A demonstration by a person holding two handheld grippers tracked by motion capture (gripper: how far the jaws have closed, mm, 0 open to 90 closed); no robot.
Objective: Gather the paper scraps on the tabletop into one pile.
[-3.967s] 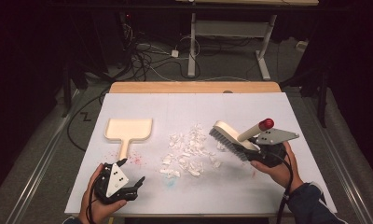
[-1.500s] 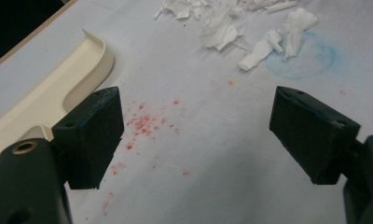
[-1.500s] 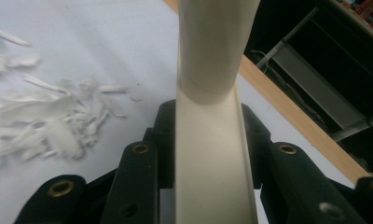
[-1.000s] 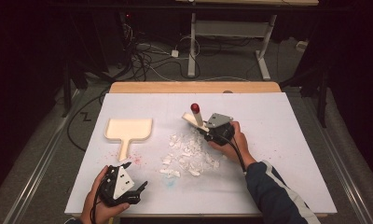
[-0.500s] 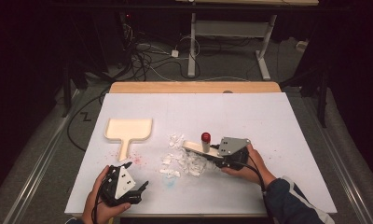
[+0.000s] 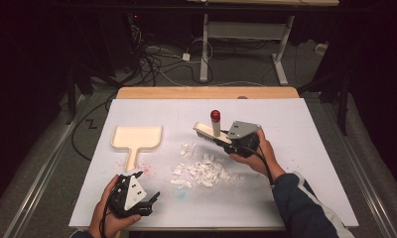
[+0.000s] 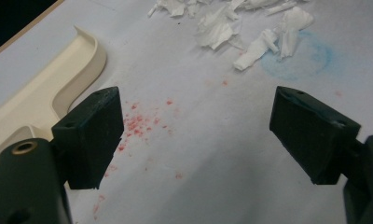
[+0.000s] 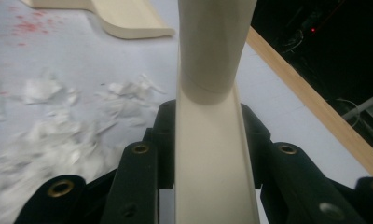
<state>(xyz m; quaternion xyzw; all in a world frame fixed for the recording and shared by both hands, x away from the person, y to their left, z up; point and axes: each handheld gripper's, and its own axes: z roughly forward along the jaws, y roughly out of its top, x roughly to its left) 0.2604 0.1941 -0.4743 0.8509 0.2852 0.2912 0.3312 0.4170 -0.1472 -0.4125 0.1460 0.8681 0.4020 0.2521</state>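
I am clamping my right gripper (image 6: 225,140) on the cream handle of the brush (image 6: 210,132); in the right gripper view the handle (image 8: 215,154) is sitting squeezed between the two black jaws and running straight up the frame. In the high view the brush is hanging above the worktop (image 6: 305,148) just beyond the heap of torn white paper scraps (image 6: 201,168), its bristled head pointing toward the far left and its red knob (image 6: 215,115) standing uppermost. The bristles are not touching the scraps.

I am holding my left gripper (image 6: 149,201) low over the near left part of the worktop, jaws spread wide with nothing between them. In the left gripper view they are framing bare white surface speckled with red crumbs (image 7: 138,123), with the nearest scraps (image 7: 264,39) and a faint blue smear (image 7: 299,58) lying ahead.

The cream dustpan (image 6: 136,140) is lying flat to the left of the scraps, apart from them, its handle pointing toward me and ending near my left gripper.
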